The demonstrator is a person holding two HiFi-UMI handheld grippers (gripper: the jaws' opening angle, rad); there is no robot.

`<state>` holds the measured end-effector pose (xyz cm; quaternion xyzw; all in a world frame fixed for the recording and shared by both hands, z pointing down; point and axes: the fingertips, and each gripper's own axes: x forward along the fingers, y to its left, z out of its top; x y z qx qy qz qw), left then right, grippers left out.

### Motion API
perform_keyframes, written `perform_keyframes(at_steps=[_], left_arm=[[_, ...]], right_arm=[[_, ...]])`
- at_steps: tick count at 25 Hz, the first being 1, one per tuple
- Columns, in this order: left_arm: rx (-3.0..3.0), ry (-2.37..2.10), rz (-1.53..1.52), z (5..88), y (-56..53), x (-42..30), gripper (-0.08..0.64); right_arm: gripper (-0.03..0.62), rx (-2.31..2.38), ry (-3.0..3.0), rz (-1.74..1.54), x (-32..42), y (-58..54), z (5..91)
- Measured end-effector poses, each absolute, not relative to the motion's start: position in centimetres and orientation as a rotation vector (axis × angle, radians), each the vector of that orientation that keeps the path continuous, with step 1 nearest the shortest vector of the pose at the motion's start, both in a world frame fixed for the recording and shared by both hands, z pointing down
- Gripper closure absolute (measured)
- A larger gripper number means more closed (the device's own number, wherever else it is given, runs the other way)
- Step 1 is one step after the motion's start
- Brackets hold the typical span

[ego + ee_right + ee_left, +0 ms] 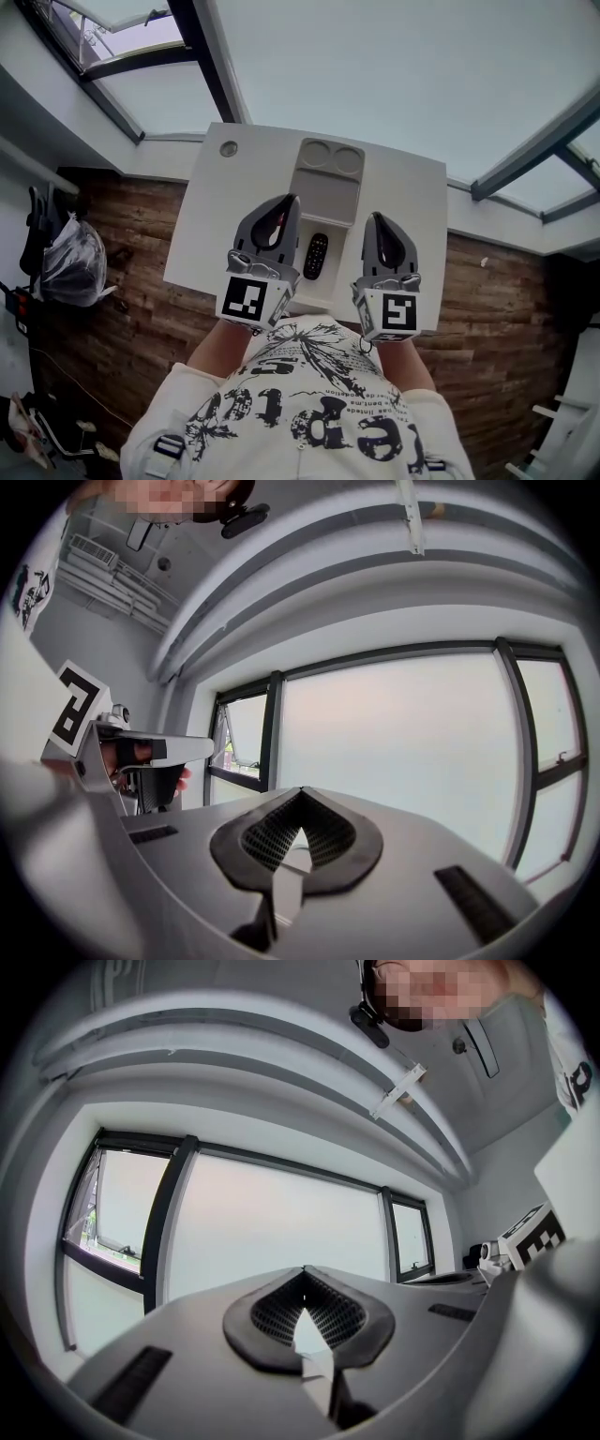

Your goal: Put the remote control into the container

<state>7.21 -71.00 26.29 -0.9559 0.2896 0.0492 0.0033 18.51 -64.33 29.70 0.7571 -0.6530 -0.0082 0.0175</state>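
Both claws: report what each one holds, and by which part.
Nothing is held. The left claw and right claw are shut and empty; the black oblong remote control lies untouched.

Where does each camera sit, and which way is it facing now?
Head view: on the person's head, facing steeply down at table, container, remote; shows left gripper, right gripper, forearms, shirt.
Left gripper view: on the left gripper, along its shut jaws toward the windows; right gripper at right edge.
Right gripper view: on the right gripper, shut jaws toward windows; left gripper at left.
Shared: both gripper views see the windows, not the table.
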Motion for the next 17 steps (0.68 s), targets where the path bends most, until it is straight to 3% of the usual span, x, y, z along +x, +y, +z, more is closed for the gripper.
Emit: perform_keyframes(at_steps=[17], left_arm=[[-3.019,0.829,0.104,26.4,-68.8,9.2,0.551]], right_arm=[[0.59,2.361,-2.037,-0.018,18.9,-63.7,30.1]])
